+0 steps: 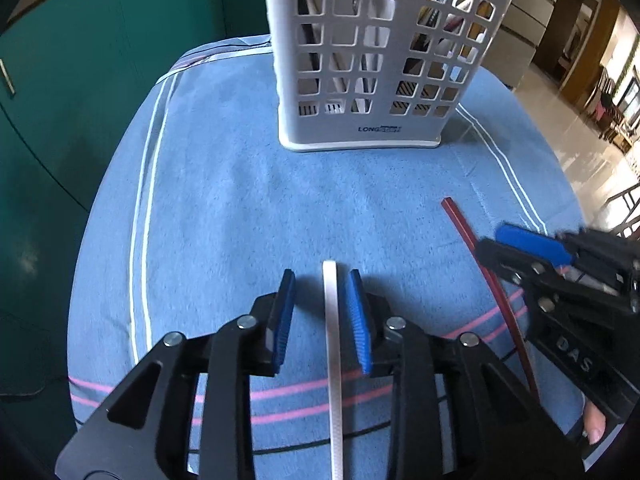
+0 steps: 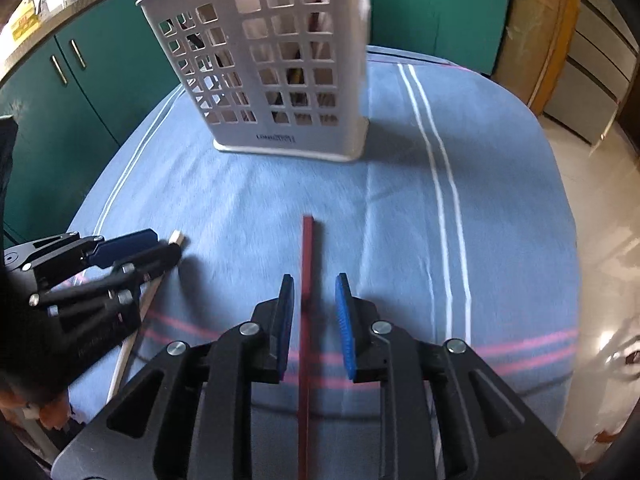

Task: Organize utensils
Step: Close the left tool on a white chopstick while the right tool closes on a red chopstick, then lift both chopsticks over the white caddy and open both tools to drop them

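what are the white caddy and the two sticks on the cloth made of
Caddy: most likely moulded plastic, matte pale grey-white, going by its even square cut-outs and printed logo. White chopstick: smooth, slightly glossy, probably plastic or melamine. Red chopstick: square-edged, dark red; lacquered wood or plastic, unclear. Cloth: fuzzy, towel-like fabric.

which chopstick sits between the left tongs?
The white chopstick, between the open left tongs. The red chopstick lies between the right tongs.

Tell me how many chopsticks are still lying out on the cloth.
2. The white chopstick lies between the open left tongs; the dark red chopstick lies between the open right tongs. The holder hides its contents; any there aren't counted.
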